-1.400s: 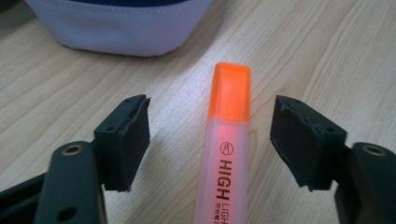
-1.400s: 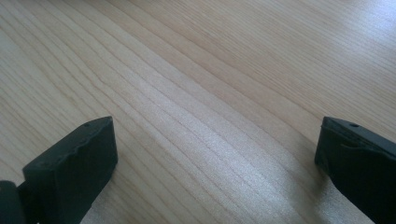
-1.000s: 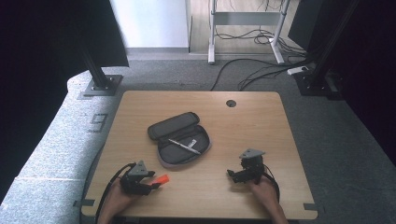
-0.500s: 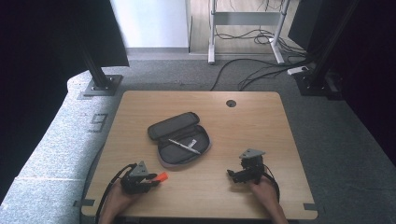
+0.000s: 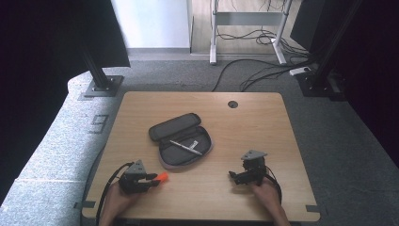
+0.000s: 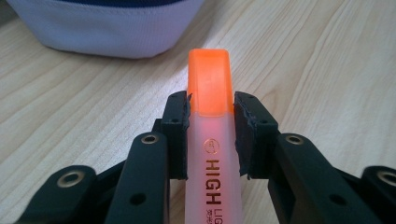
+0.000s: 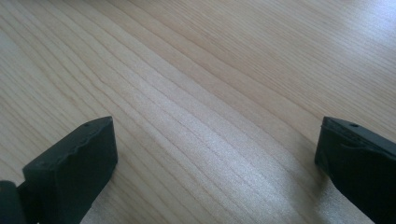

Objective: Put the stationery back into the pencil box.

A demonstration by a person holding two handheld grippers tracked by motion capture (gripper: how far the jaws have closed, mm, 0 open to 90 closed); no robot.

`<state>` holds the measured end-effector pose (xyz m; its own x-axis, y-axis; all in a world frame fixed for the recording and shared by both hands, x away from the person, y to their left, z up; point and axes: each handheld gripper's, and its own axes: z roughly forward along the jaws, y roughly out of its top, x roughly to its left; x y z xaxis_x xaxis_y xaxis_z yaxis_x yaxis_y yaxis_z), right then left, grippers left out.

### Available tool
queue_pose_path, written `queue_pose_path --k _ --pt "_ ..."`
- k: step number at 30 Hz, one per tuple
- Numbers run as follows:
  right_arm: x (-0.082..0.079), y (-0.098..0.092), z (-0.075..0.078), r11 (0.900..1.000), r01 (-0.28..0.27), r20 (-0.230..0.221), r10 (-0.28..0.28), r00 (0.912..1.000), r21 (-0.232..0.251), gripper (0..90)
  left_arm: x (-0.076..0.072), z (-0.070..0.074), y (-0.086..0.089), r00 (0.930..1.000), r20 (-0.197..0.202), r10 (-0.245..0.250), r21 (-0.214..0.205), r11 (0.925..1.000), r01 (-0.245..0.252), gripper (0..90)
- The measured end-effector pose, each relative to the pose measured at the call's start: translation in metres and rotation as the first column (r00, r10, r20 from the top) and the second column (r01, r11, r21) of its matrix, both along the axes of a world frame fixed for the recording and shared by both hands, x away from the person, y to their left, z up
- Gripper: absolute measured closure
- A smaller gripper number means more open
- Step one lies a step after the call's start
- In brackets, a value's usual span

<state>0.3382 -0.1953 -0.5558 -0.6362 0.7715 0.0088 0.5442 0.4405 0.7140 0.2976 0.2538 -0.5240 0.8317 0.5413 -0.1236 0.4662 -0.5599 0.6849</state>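
Your left gripper (image 5: 153, 178) sits low at the table's (image 5: 263, 122) near left edge, jaws clamped on the orange highlighter (image 6: 209, 140), cap pointing toward the open pencil case (image 5: 181, 140). Your right gripper (image 5: 235, 176) rests near right, jaws spread wide, empty.

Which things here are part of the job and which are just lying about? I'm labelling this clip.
Part of the job, as far as I can judge:
highlighter, clamped in the left gripper
open pencil case
pen inside it
right gripper, jaws wide apart

Lying about:
floor cables
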Motion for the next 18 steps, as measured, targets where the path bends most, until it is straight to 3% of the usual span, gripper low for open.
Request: queue_pose_path --k 18 --pt "0.001 0.0 0.0 1.0 -0.005 0.0 0.005 1.0 0.0 0.0 -0.002 0.031 0.002 0.9993 0.035 0.012 -0.03 0.9995 -0.011 67.2"
